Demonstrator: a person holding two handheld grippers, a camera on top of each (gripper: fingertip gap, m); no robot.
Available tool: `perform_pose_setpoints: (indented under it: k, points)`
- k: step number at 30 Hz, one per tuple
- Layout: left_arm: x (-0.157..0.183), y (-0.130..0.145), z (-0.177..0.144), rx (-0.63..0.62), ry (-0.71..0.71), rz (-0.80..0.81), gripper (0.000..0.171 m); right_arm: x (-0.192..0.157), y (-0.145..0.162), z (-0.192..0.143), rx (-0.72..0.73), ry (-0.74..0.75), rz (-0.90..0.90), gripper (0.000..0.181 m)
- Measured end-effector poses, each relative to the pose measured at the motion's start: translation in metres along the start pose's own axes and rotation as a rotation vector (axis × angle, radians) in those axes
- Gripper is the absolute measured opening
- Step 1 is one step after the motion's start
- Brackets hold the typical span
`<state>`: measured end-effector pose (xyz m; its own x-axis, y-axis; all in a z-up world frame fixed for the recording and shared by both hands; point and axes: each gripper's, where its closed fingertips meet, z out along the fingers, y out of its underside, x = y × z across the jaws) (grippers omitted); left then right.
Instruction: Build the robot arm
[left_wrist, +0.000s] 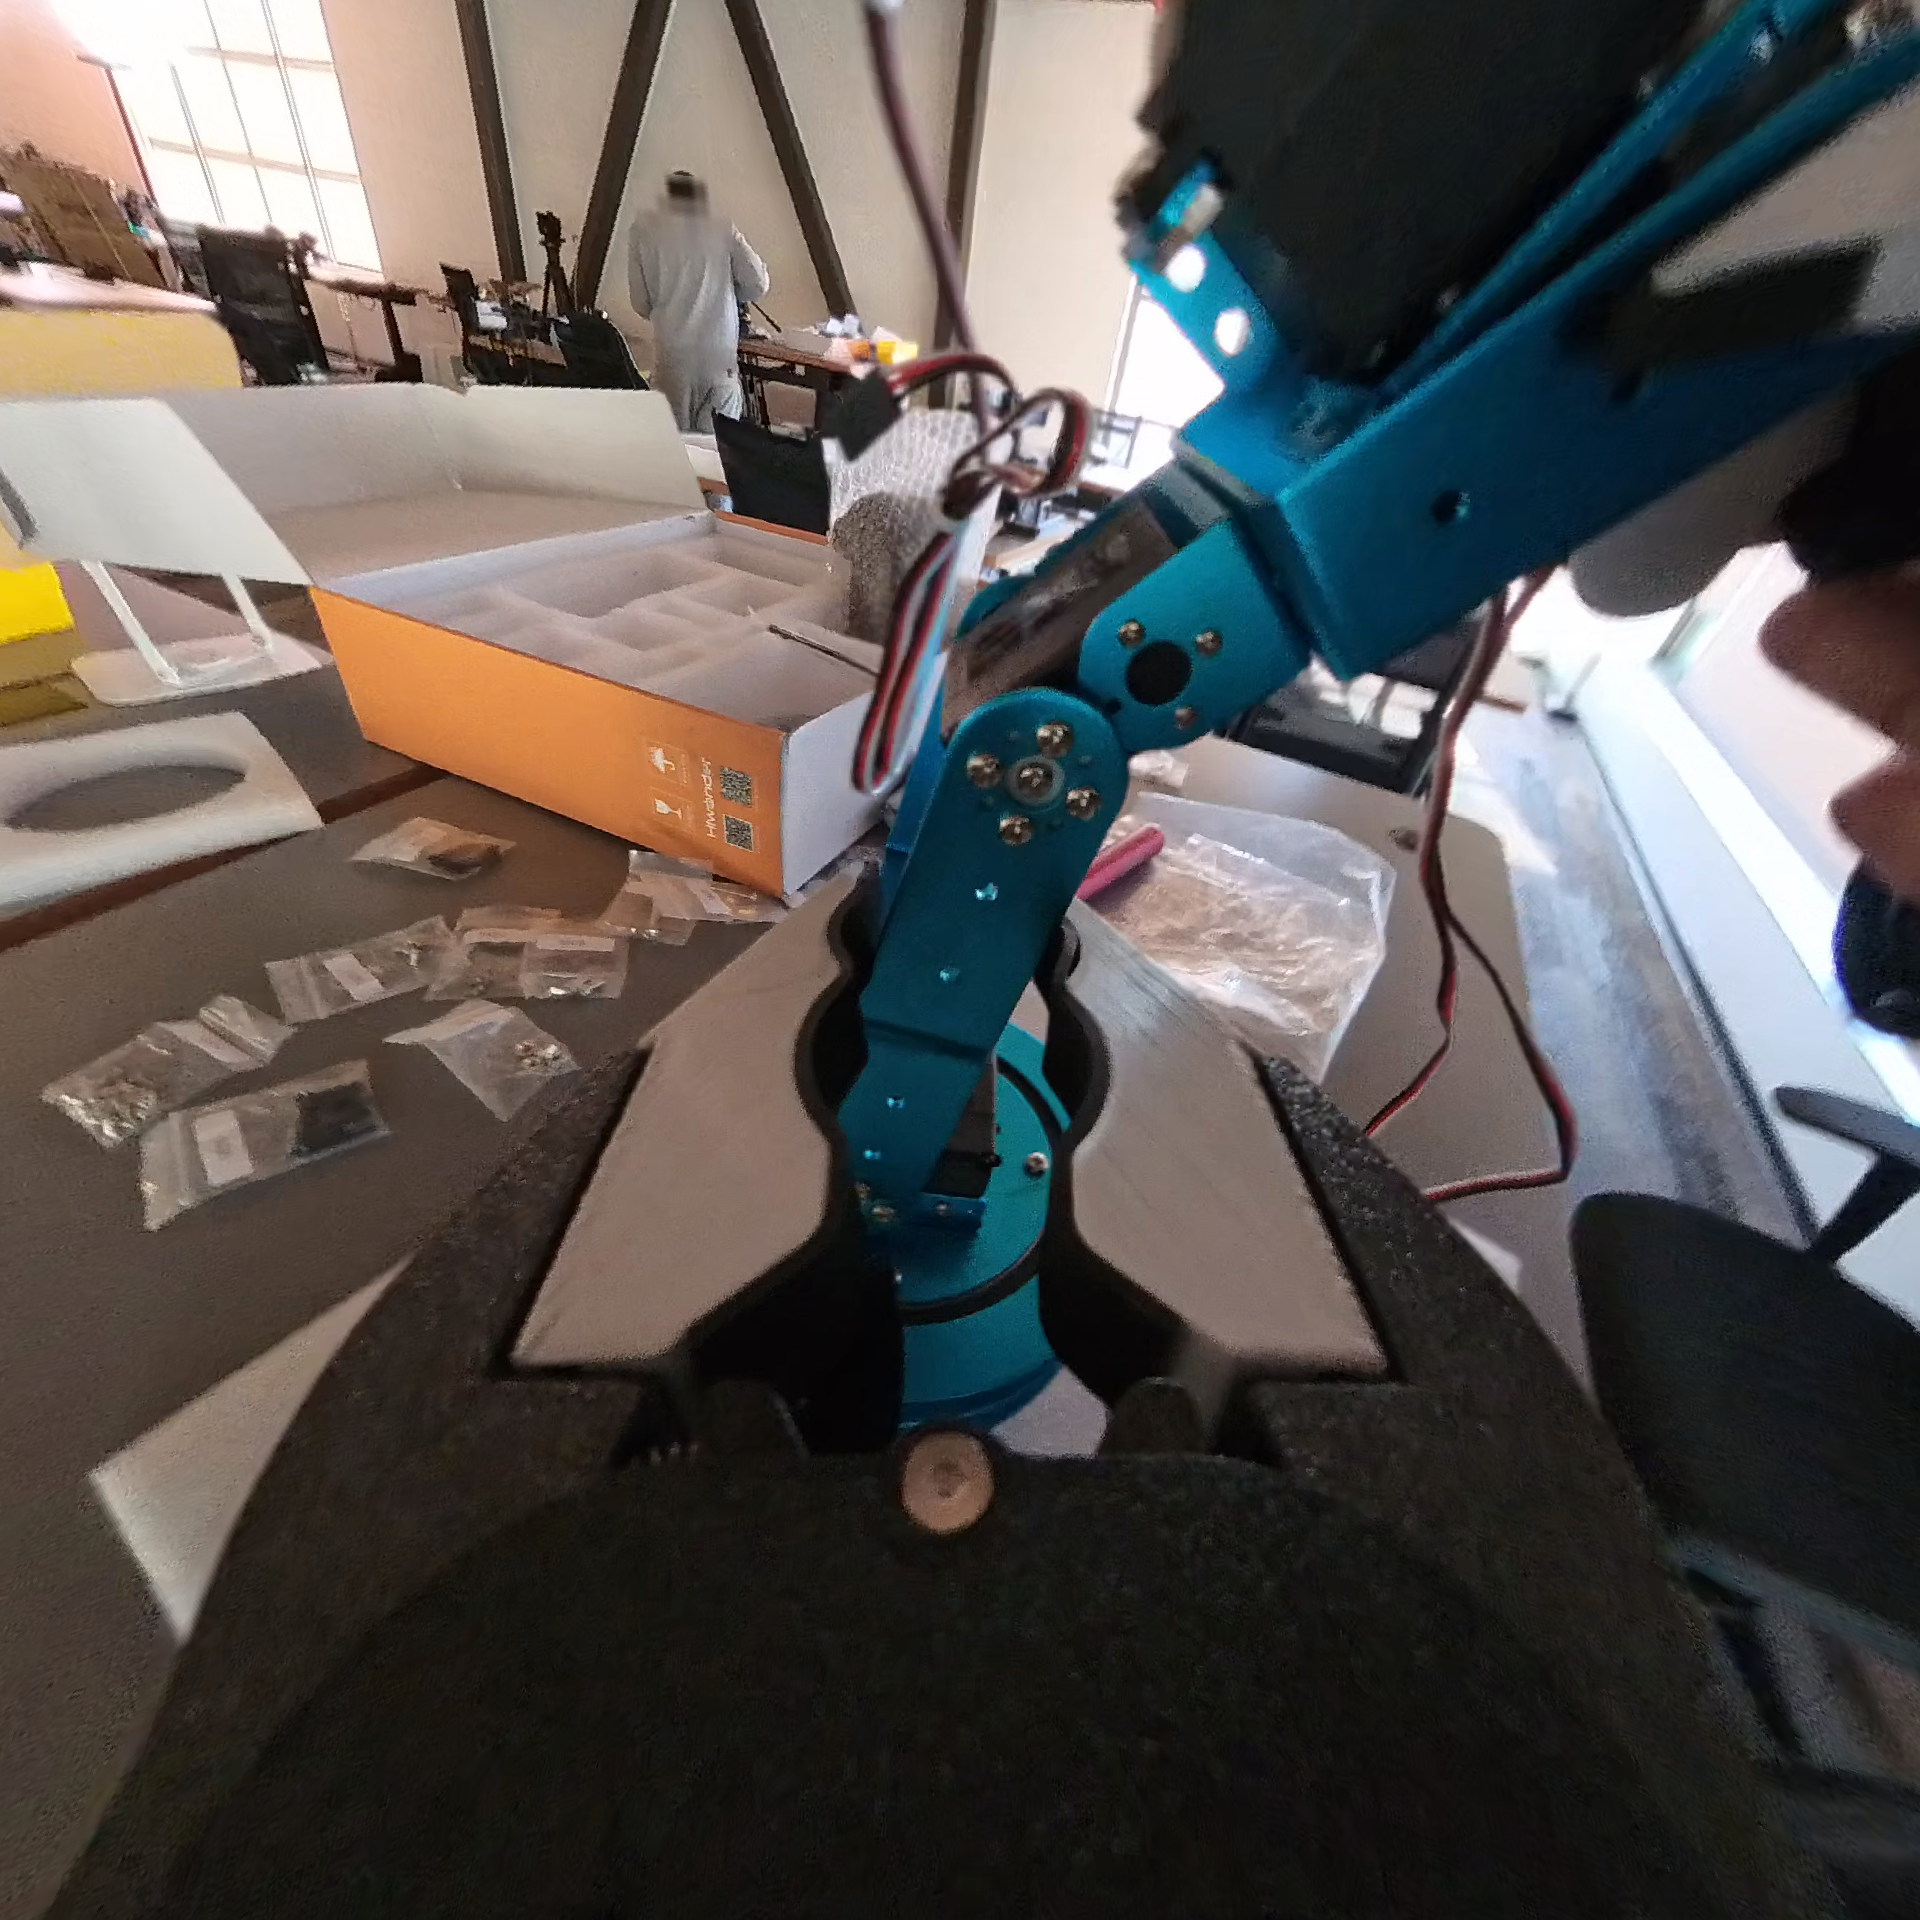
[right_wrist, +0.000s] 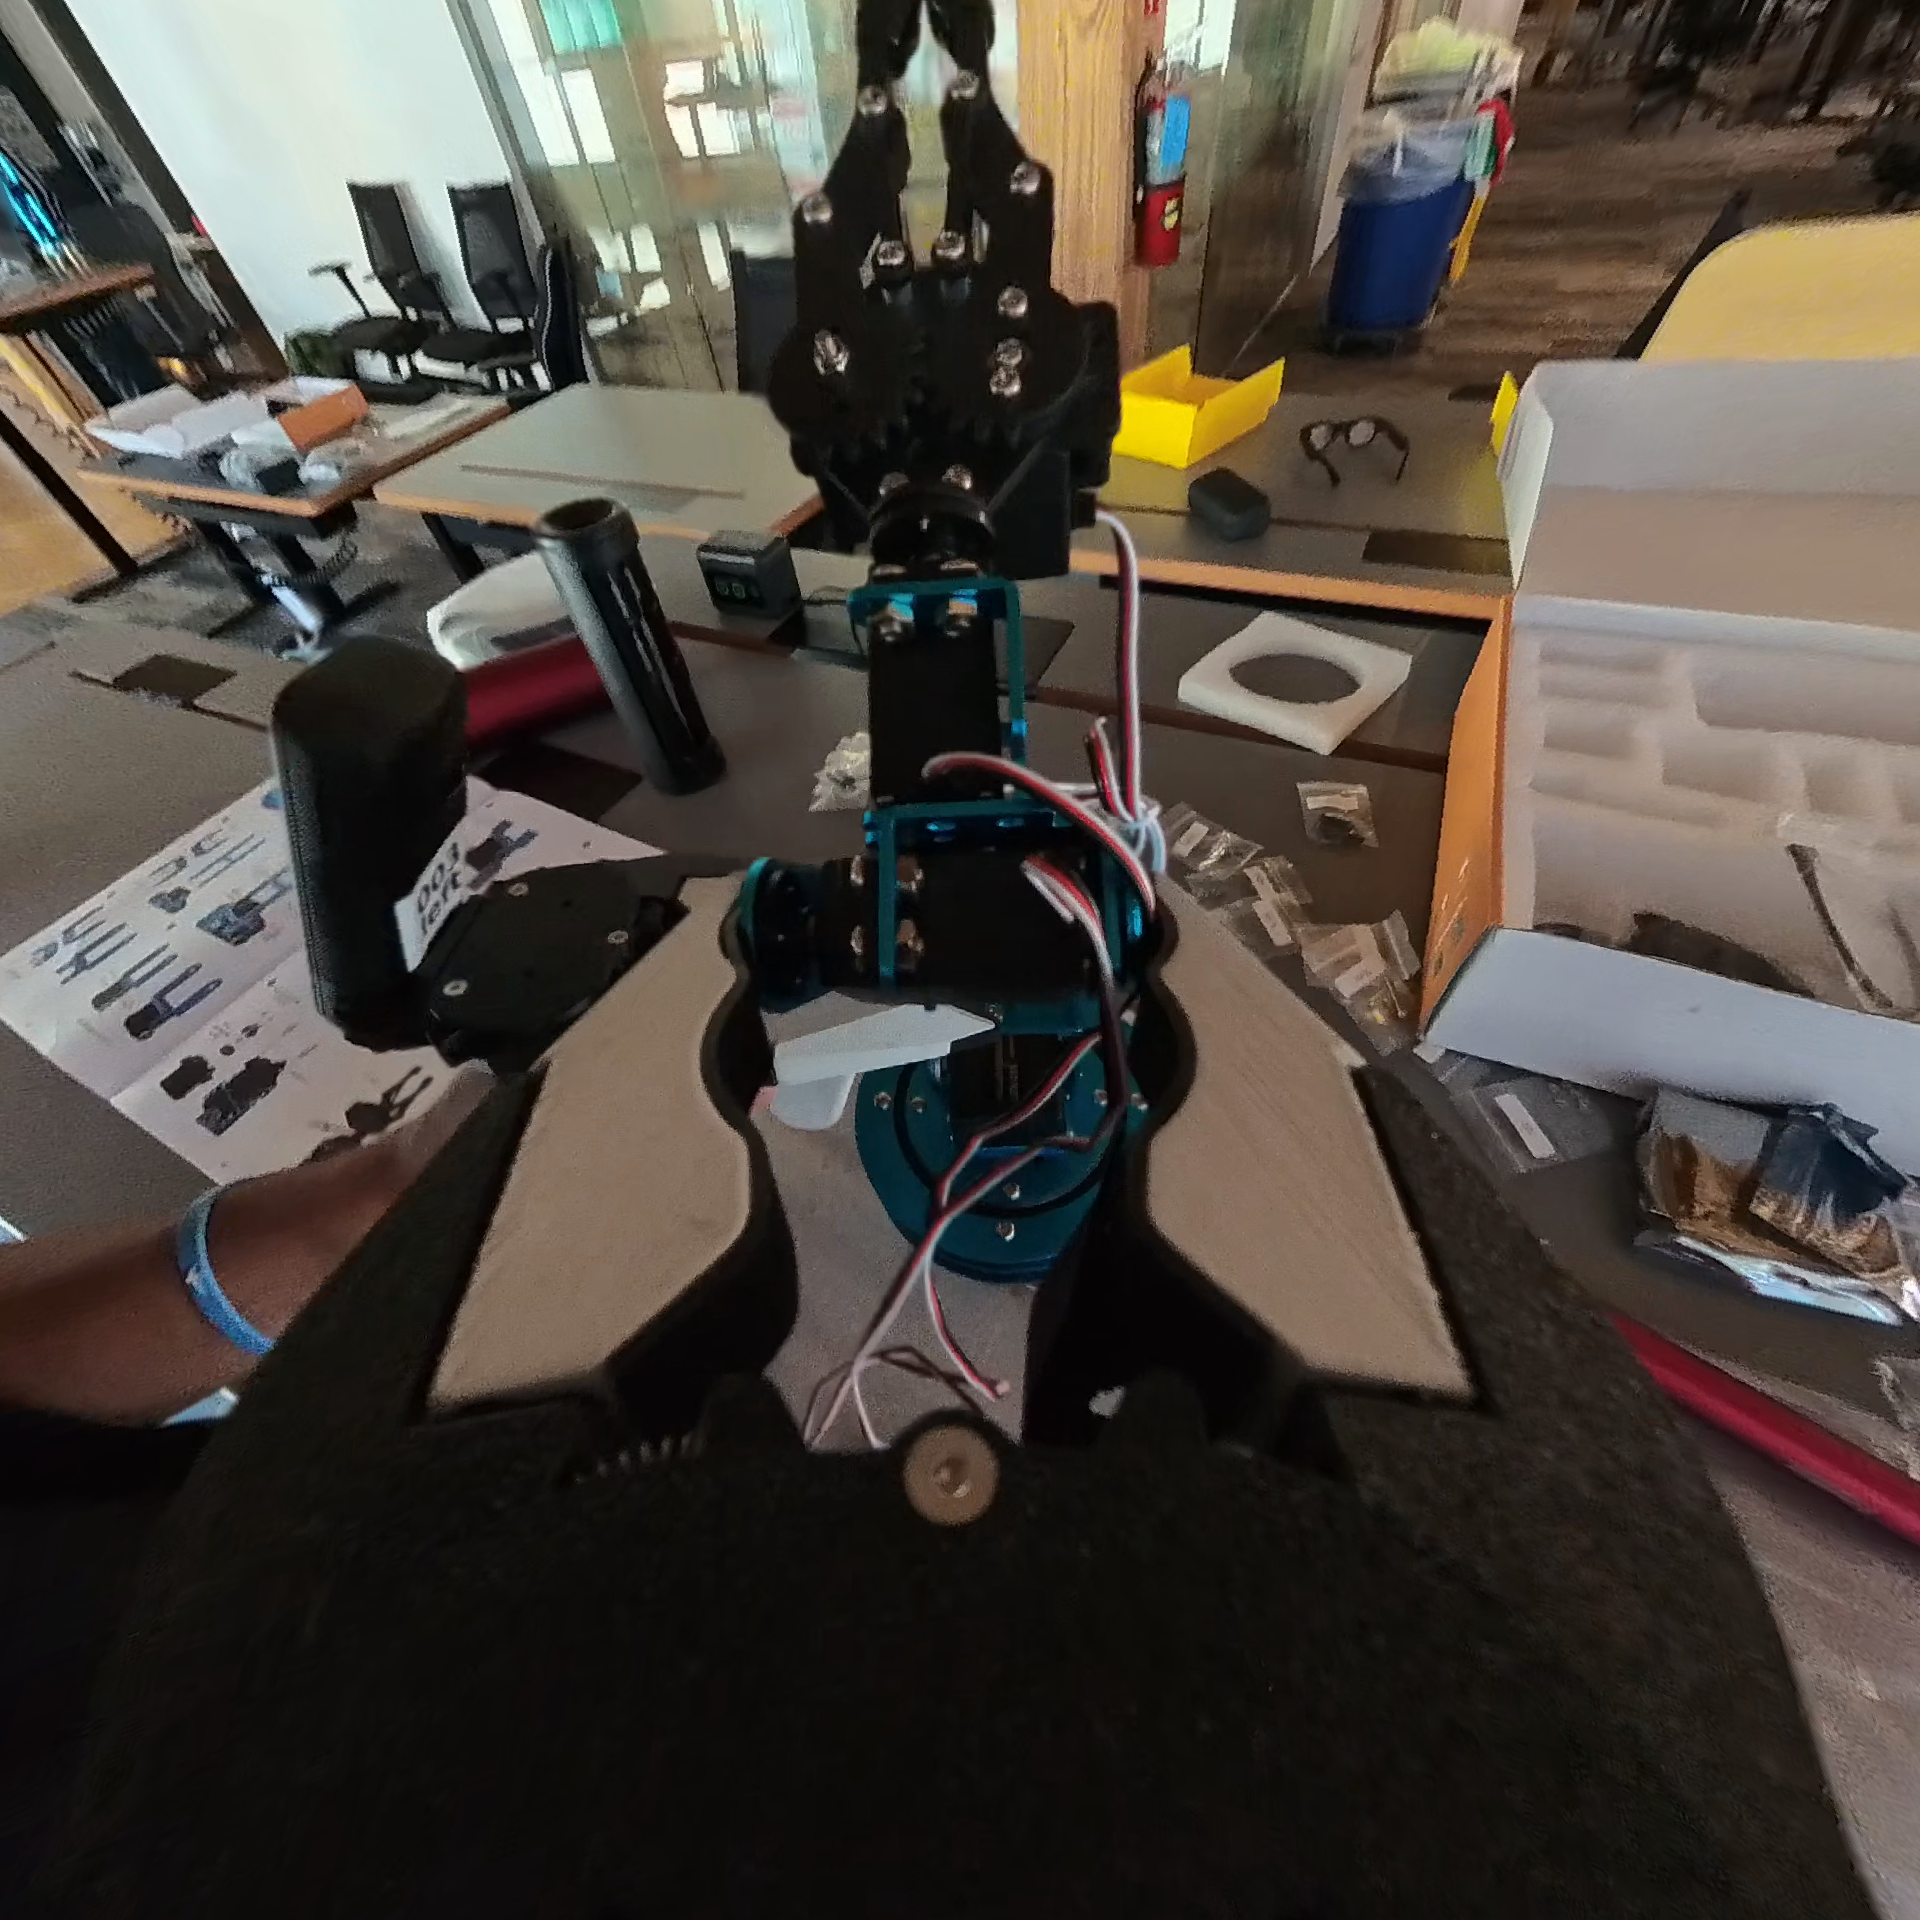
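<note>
Daylight floods in from the windows (left_wrist: 249, 125) behind the orange box (left_wrist: 582, 707), blown out to white, with more glare along the right edge. The blue arm (left_wrist: 977, 935) near the lens is sharp low down, smeared at its top. Both wide-angle views bend at the edges. In the right view the black claw (right_wrist: 925, 301) blurs; the foreground stays dim.

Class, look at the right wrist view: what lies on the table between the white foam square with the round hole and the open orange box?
Small clear parts bags, scattered on the table between the foam square and the orange box.
</note>
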<state>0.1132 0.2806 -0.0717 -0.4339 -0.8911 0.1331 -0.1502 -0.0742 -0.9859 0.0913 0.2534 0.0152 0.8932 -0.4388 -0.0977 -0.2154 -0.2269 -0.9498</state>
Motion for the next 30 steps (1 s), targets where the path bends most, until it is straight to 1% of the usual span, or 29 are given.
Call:
perform_pose_setpoints:
  k: [5,9,11,15,18,20,23,24,27,28,30]
  points:
    - [-0.007,-0.001,-0.002,0.022,0.017,-0.154,0.027,-0.004,0.013,0.001,0.110,0.011,-0.010,0.069]
    - [-0.011,-0.002,-0.002,0.036,0.021,-0.222,0.030,-0.002,0.030,0.003,0.189,0.007,-0.015,0.069]
    - [-0.012,-0.003,-0.002,0.037,0.018,-0.221,0.027,-0.001,0.039,0.005,0.211,0.000,-0.012,0.069]
    - [-0.013,-0.003,-0.001,0.045,0.027,-0.256,0.031,0.003,0.055,0.010,0.226,-0.002,-0.012,0.070]
    - [-0.013,-0.004,-0.001,0.050,0.025,-0.255,0.029,0.005,0.064,0.013,0.205,0.008,-0.006,0.069]
    - [-0.013,-0.004,-0.001,0.047,0.023,-0.231,0.029,0.005,0.064,0.014,0.203,0.005,-0.018,0.069]
    - [-0.012,-0.003,-0.003,0.028,0.014,-0.159,0.031,0.003,0.066,0.013,0.156,0.011,-0.063,0.070]
    - [-0.011,-0.002,-0.004,0.018,0.012,-0.158,0.033,0.002,0.067,0.012,0.149,0.000,-0.063,0.071]
    - [-0.011,0.003,-0.007,0.004,-0.035,-0.143,0.058,0.002,0.063,0.007,0.166,-0.050,-0.008,0.077]
    - [-0.010,0.004,-0.009,0.005,-0.043,-0.131,0.062,0.003,0.060,0.005,0.175,-0.066,0.011,0.078]
    - [-0.007,0.005,-0.013,0.012,-0.063,-0.110,0.062,0.003,0.059,0.002,0.167,-0.101,0.021,0.076]
